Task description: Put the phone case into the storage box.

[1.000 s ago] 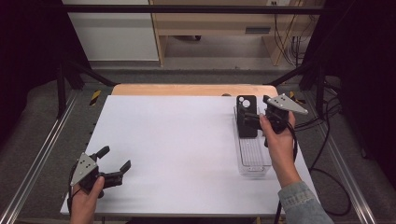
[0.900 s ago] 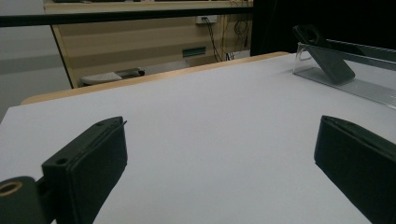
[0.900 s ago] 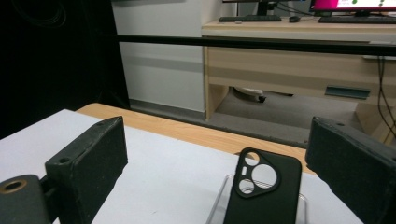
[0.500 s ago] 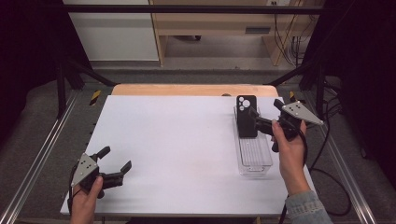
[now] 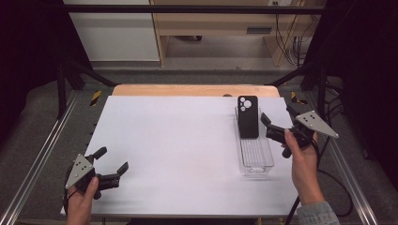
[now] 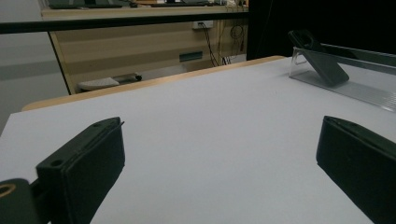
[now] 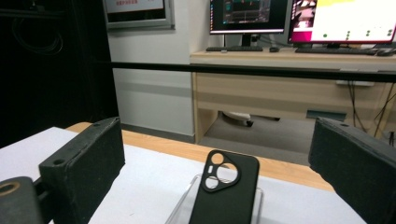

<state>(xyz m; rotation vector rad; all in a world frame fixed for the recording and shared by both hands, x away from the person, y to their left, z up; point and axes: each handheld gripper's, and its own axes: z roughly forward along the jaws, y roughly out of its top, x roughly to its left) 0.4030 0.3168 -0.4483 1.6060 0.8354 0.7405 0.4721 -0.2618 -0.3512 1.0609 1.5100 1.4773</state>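
A white surface (image 5: 187, 154) carries a clear tray (image 5: 256, 154) at its right, a black phone case (image 5: 248, 116) leaning tilted on the tray's far end. Left tool (image 5: 110, 168) and right tool (image 5: 274, 123) both gape wide, holding nothing. A wooden desk (image 7: 289, 88) with monitors (image 7: 299, 16) stands beyond.

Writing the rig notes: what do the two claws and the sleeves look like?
Both the left claw and the right claw are black, each with two blocky, matte jaws and a grey three-cornered plate with dark dots on top. A black cable trails from each. The right wrist shows a grey knit cuff.

Phone case (image 5: 248, 117) leans in tray (image 5: 256, 161), table's (image 5: 178, 150) right.
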